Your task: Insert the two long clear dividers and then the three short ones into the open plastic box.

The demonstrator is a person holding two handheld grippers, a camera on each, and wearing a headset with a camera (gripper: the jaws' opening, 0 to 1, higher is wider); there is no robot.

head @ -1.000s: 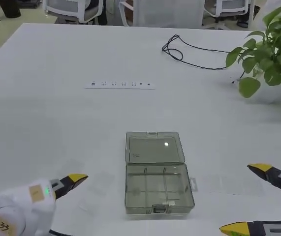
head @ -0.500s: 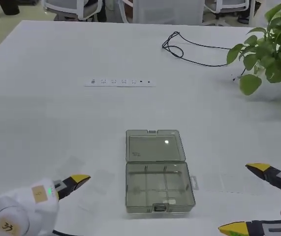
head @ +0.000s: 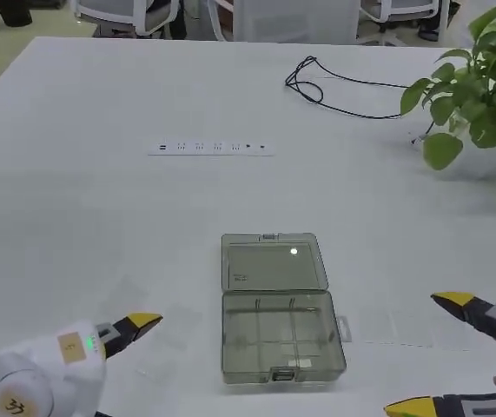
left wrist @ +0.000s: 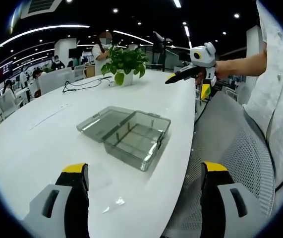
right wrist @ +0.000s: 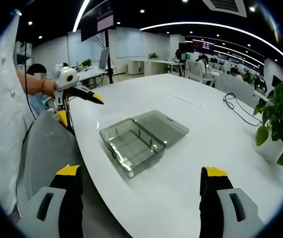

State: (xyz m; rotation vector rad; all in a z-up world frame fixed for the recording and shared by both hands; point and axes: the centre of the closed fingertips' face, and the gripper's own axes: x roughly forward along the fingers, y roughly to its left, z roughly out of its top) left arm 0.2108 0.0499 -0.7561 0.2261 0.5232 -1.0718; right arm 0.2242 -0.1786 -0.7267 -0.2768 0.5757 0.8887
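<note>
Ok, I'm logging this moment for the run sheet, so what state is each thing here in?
plastic box: open, lid laid flat back.
left gripper: fingers wide apart, holding nothing, green light on.
right gripper: fingers wide apart, holding nothing.
black cable: lying loose, partly coiled.

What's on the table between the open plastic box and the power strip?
Nothing: in the head view, bare white tabletop runs from the box to the power strip.
</note>
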